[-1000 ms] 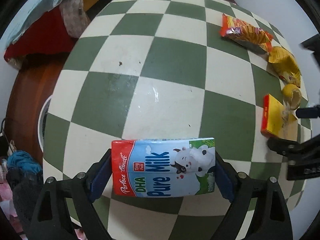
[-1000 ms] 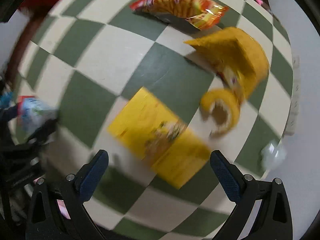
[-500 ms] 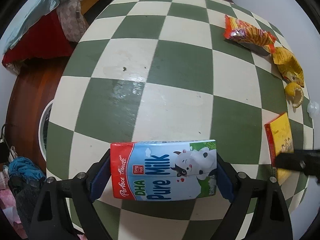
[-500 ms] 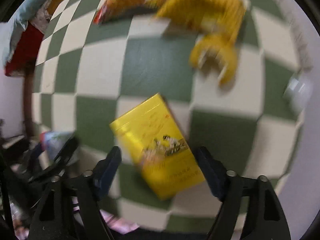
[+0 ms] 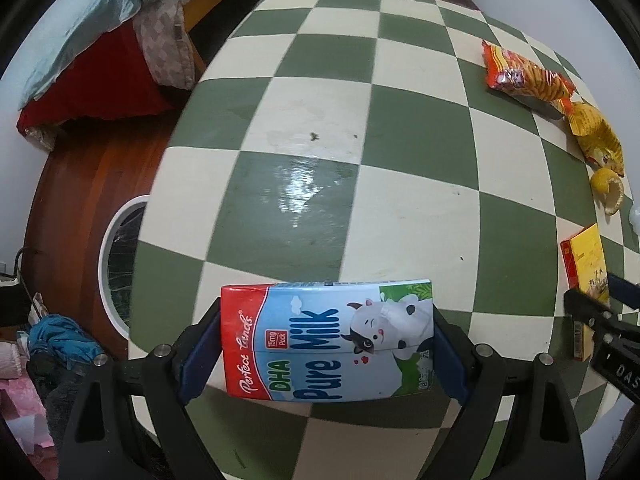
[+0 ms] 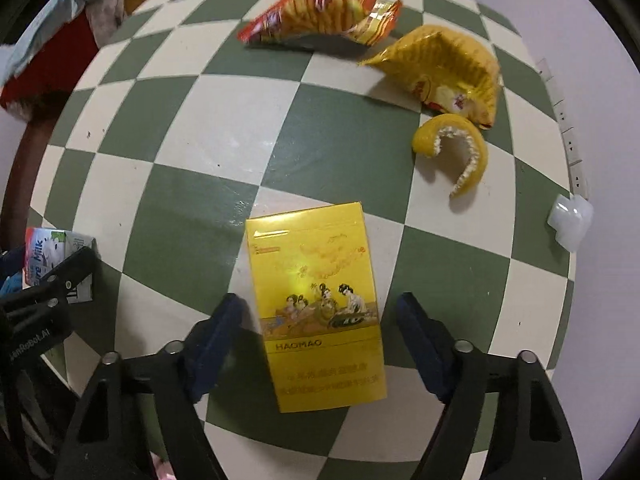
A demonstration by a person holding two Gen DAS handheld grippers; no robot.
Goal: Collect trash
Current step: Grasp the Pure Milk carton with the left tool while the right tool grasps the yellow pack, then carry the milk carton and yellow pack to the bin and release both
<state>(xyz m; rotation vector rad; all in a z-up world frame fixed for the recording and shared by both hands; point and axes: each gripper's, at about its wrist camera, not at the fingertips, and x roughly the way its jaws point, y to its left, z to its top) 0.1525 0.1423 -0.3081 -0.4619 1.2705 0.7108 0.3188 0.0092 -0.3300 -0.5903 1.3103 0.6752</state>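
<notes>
My left gripper (image 5: 326, 350) is shut on a blue and red milk carton (image 5: 326, 344), held above the checkered table (image 5: 304, 160). The carton also shows at the left edge of the right wrist view (image 6: 56, 260). My right gripper (image 6: 320, 344) is open and straddles a flat yellow box (image 6: 316, 300) lying on the table; both pads stand slightly apart from its sides. The box also shows in the left wrist view (image 5: 584, 280).
An orange snack wrapper (image 6: 320, 16), a yellow wrapper (image 6: 448, 68), a yellow fruit peel (image 6: 456, 148) and a small white plastic piece (image 6: 568, 220) lie at the table's far right. A white-rimmed bin (image 5: 120, 260) stands below the table's left edge. Bedding (image 5: 100, 40) lies beyond.
My right gripper has swung to line up over the yellow box and its jaws have narrowed around it. My left gripper holds the carton and has drifted slightly back.
</notes>
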